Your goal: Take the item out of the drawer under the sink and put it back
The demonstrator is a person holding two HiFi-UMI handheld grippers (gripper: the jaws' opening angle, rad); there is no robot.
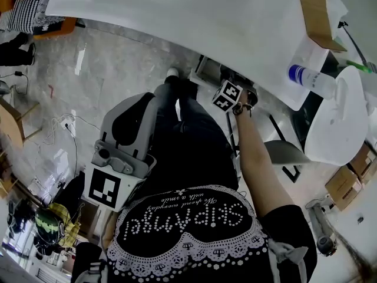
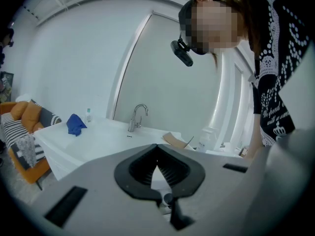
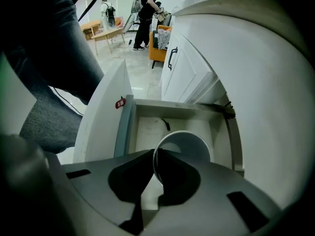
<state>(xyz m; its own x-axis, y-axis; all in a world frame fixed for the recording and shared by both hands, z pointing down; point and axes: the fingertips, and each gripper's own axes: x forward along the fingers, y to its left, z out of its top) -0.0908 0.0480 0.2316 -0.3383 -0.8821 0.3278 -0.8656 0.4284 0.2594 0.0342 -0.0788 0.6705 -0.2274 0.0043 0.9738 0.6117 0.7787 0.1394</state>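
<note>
Cup (image 3: 189,142) stands in the open drawer (image 3: 127,129), its rim pinched by the right tool (image 3: 153,154); left tool (image 2: 157,145) is closed, empty. Grasp looks made; next, lift it clear of the drawer walls.

- The white cup's (image 3: 189,144) lower part is hidden behind the right claw (image 3: 153,157).
- The drawer's (image 3: 147,127) near end is covered likewise.
- The blue item (image 2: 75,124) on the table (image 2: 98,141) is too small to identify.

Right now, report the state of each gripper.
Left gripper: closed, nothing between its jaws.
Right gripper: closed on the rim of the white cup.
</note>
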